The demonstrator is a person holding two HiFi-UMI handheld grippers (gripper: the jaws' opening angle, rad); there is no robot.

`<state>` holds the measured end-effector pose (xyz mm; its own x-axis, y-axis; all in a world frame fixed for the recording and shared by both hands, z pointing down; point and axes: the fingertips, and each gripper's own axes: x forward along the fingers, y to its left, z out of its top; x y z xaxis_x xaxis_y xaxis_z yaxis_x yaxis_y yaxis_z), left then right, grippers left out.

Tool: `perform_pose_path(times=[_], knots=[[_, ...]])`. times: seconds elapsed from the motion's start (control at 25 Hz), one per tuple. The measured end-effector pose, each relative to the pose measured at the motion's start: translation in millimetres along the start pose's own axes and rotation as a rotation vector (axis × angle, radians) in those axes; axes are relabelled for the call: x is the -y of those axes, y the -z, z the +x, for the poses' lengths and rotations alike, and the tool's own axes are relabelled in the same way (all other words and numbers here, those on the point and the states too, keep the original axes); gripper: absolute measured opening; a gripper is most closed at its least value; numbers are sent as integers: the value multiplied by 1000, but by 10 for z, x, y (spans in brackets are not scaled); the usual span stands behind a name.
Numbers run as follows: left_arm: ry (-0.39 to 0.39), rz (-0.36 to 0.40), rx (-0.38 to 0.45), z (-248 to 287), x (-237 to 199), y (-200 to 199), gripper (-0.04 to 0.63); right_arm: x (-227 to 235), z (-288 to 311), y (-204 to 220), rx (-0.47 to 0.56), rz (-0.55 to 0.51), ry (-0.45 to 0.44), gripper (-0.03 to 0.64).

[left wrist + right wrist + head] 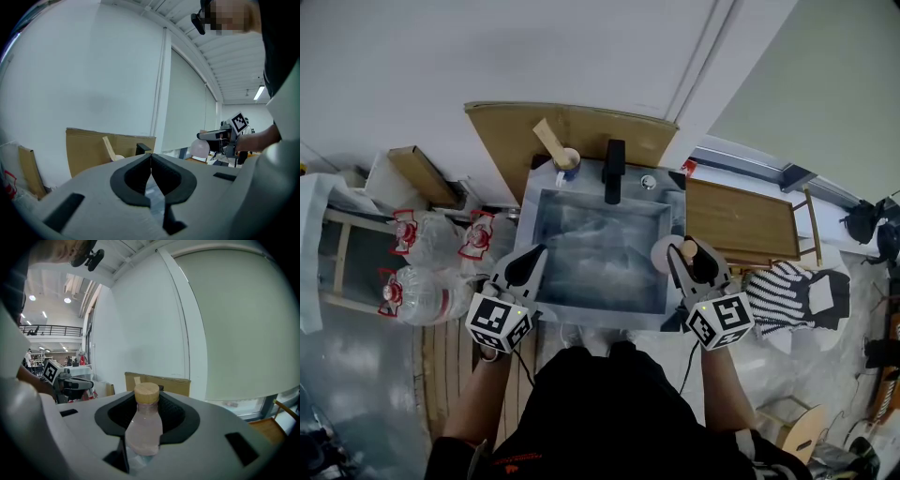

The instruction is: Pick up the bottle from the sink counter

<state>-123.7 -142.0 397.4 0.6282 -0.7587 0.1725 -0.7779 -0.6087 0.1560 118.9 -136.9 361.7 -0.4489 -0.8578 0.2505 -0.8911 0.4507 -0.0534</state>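
A small pale pink bottle (143, 430) with a tan wooden cap stands upright between the jaws of my right gripper (146, 420), which is shut on it. In the head view the right gripper (689, 263) holds the bottle (667, 253) above the right rim of the steel sink (598, 246). My left gripper (528, 265) hovers over the sink's left rim. Its jaws meet tip to tip with nothing between them, as the left gripper view shows (151, 161). From there the bottle (198, 149) appears far right in the other gripper.
A black tap (614, 171) stands at the sink's back edge, a cup with a wooden tool (565, 157) beside it. Cardboard (568, 129) leans on the wall behind. Large water bottles (431, 267) lie left. A wooden board (741, 220) sits right.
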Motion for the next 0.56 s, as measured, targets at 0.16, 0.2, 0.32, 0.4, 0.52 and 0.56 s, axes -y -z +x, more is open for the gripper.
perform_pose_path(times=[0.16,0.2,0.32,0.4,0.52,0.56], knots=[[0,-1,-2,9,8,1,20,-2,-1,8,-4,-1,-3,141],[1,-1,-2,12,7,4,20,-6,3,11,-5,-1,-5,141],[2,-3,-3,24,10,10,20,-13,13,20,-8,0,-7,141],[3,-4,-3,31,12,11,20,-11,16,23,-8,1,-8,141],[3,-3,-3,39,6,7,21,-3,23,24,-9,1,-7,141],[2,-3,-3,42,3,5,21,1,27,23,-9,1,-7,141]])
